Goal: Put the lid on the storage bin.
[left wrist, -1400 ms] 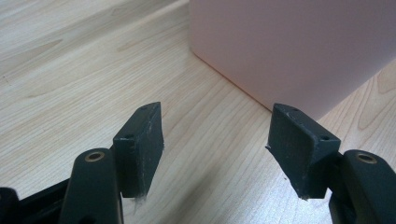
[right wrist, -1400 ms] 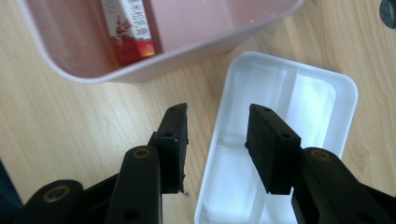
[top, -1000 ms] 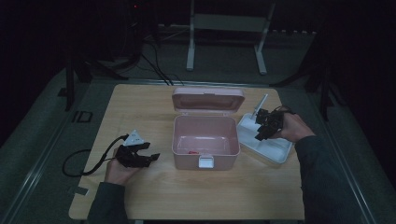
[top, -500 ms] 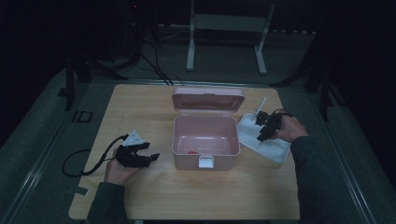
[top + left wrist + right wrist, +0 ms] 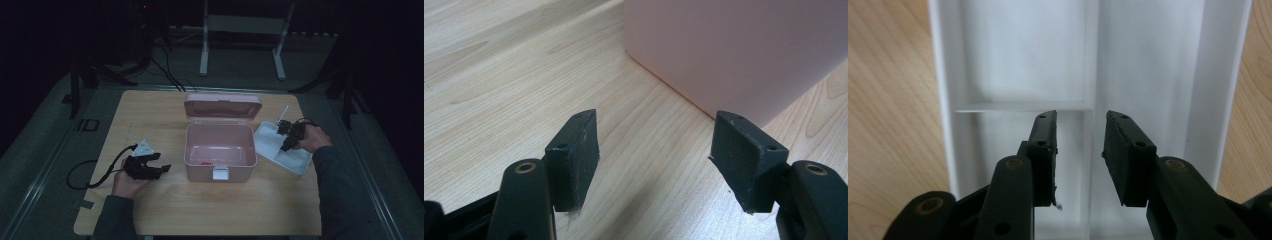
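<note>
An open pink box (image 5: 200, 172) stands mid-table, its lid (image 5: 222, 106) tipped back; something small and red lies on its floor. To its right lies a white divided tray (image 5: 296, 161). My right gripper (image 5: 284, 138) points down into that tray. In the right gripper view its jaws (image 5: 1080, 120) have just been closing and stand either side of the tray's (image 5: 1023, 50) middle divider wall (image 5: 1091, 75), pads apart from it. My left gripper (image 5: 161, 164) rests left of the box, open and empty, its jaws (image 5: 656, 130) facing the box's pink wall (image 5: 734, 50).
The wooden table (image 5: 210, 215) ends close behind the lid and just right of the tray. The left gripper's cable (image 5: 90, 172) loops toward the left edge. A white metal stand (image 5: 240, 25) is on the floor behind the table.
The right hand has come down and slightly nearer, bringing its gripper into the white tray. The left hand and the pink box have stayed put.
</note>
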Demonstrator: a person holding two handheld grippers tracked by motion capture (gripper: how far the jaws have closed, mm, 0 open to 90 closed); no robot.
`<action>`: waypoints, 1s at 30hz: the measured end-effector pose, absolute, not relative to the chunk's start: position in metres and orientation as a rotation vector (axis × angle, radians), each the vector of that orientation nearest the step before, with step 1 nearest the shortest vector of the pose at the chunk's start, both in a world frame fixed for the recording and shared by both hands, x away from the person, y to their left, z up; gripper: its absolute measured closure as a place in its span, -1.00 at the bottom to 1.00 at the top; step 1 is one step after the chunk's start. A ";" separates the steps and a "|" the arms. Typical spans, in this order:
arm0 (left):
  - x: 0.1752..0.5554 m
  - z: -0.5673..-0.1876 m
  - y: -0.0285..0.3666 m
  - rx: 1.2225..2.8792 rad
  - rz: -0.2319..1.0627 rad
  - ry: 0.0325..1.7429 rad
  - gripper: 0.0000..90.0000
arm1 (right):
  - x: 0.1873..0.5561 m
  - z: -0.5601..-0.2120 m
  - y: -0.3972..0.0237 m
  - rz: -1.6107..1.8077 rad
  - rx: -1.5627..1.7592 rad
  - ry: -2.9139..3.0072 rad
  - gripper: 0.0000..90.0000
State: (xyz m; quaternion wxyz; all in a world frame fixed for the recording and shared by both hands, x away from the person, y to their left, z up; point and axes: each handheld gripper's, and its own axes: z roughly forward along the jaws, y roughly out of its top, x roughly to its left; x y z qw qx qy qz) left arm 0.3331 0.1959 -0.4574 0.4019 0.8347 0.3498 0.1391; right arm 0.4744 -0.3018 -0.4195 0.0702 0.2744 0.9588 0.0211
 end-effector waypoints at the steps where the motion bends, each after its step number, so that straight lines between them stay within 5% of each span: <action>1: 0.333 -0.457 0.196 2.108 0.352 0.885 -0.21 | 0.475 -0.420 -0.302 0.054 0.828 2.881 0.48; 30: 0.331 -0.458 0.200 2.103 0.354 0.895 -0.21 | 0.484 -0.452 -0.303 -0.005 0.869 2.949 0.94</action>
